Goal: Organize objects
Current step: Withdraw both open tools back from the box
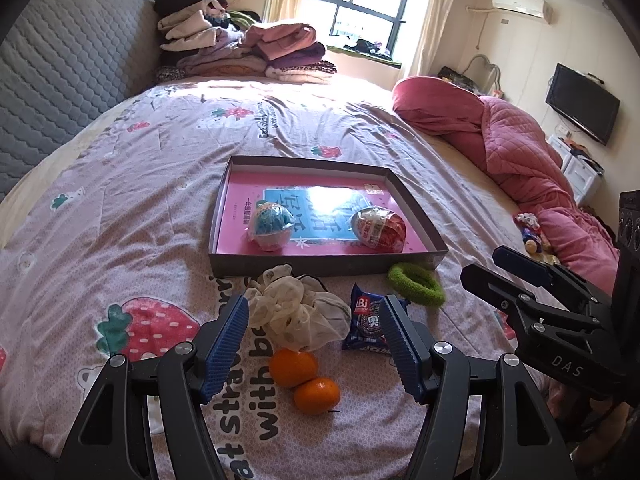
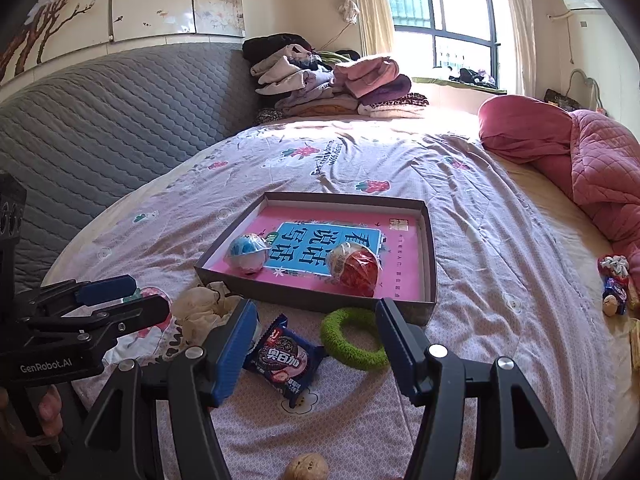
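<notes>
Hovering wide and empty, both tongs (image 1: 316, 344) (image 2: 316, 344) face loose items beside the tray's near edge (image 1: 320, 266)

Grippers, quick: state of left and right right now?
Left gripper: open, holding nothing, above the cream scrunchie.
Right gripper: open, holding nothing, above the blue snack packet.

Open right gripper (image 2: 316, 336) above snack packet (image 2: 283, 360) and green ring (image 2: 349, 338).

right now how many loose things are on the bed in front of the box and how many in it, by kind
toy eggs in the box: 2
oranges: 2
cream scrunchie: 1
green ring: 1
snack packet: 1
walnut: 1
total: 8
</notes>
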A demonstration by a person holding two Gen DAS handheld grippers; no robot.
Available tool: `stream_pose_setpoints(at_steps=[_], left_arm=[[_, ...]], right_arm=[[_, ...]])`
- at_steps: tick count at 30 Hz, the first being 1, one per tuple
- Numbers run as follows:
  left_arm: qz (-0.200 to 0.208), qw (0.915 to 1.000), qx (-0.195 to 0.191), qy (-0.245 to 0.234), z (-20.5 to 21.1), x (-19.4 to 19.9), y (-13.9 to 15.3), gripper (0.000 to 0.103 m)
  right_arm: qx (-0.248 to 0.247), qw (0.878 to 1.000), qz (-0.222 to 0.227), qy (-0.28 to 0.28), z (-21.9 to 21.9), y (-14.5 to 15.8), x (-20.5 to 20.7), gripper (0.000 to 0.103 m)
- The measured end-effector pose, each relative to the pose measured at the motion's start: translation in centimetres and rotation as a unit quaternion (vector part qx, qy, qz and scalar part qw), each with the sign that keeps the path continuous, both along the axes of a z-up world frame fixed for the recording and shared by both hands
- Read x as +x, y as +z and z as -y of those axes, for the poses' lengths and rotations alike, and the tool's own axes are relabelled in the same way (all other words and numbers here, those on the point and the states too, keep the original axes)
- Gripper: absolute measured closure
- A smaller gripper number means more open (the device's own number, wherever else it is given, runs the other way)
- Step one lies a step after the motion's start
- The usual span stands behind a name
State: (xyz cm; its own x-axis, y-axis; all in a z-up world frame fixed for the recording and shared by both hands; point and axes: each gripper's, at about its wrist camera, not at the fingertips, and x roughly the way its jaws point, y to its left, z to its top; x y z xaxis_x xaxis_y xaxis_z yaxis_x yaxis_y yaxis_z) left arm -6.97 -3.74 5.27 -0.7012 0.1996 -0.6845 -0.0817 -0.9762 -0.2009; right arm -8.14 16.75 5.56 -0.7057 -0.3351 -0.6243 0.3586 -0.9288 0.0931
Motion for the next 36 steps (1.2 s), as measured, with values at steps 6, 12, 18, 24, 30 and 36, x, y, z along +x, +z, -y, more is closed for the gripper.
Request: stream_pose_setpoints(at_steps=[6,12,18,24,30,36], left_arm=[[-0.002,1.0,-0.003,0.0,-0.3,0.9,0.2,0.034],[0.008,0.9999,-0.008,-0.002,-0.6,1.5,-0.4,0.034],[0.021,0.9997,-0.015,-0.002,-1.0,2.0,-1.1,0.034],[0.027,0.9995,-0.017,-0.005,-1.4,2.5,-1.6,0.034],[0.034,0.9992,-0.02,-0.008,-1.7,2.7,-2.1,0.034],[0.042,0.9989,-0.021,-0.008,-1.7,2.8,-2.7,0.034]], right_arm=[[0.003,1.0,0.0,0.001,0.0,0.0,0.9,0.041],[-0.001,1.0,0.001,0.0,-0.3,0.1,1.6,0.041],[0.0,1.0,0.006,-0.002,-0.7,-0.3,2.3,0.041],[0.005,1.0,0.014,-0.001,-0.8,-0.9,3.0,0.041],[0.01,1.0,0.02,0.001,-0.8,-1.5,3.5,0.041],[0.016,1.0,0.027,0.003,-0.8,-2.2,4.0,0.041]])
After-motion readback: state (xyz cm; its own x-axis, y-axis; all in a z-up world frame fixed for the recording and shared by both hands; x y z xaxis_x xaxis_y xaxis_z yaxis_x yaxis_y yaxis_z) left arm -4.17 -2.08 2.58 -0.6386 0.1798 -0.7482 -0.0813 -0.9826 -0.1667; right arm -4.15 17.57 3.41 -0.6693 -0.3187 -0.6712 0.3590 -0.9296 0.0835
